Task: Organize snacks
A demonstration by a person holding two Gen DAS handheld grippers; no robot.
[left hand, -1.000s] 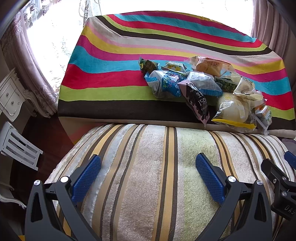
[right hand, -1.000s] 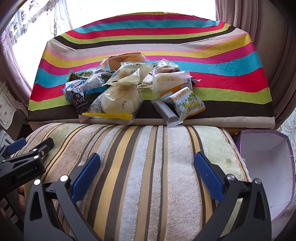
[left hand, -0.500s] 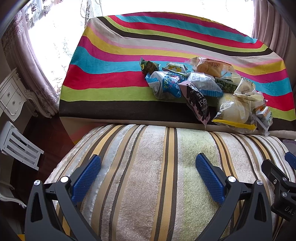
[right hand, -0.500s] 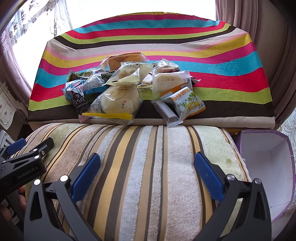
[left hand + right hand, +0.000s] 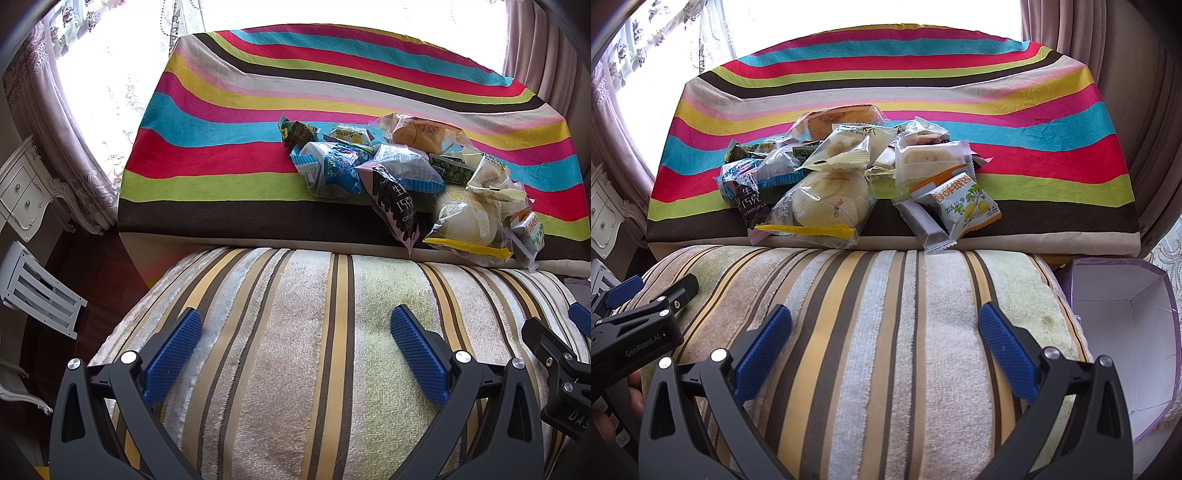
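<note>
A rainbow-striped cloth [image 5: 236, 122] covers the worktop. In front of it lies a plush striped cushion [image 5: 295, 350] in beige, yellow and brown. Left of the cloth hang mauve curtains [image 5: 70, 147], with a white carved dresser [image 5: 22, 195] and a white slatted stool [image 5: 37, 291] below them. More curtain [image 5: 1126, 74] hangs right of the cloth.

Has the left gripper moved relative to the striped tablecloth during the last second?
Barely. The left gripper sits slightly lower in relation to the striped tablecloth, which has drifted slightly down the left wrist view; open over the striped plush cushion.
</note>
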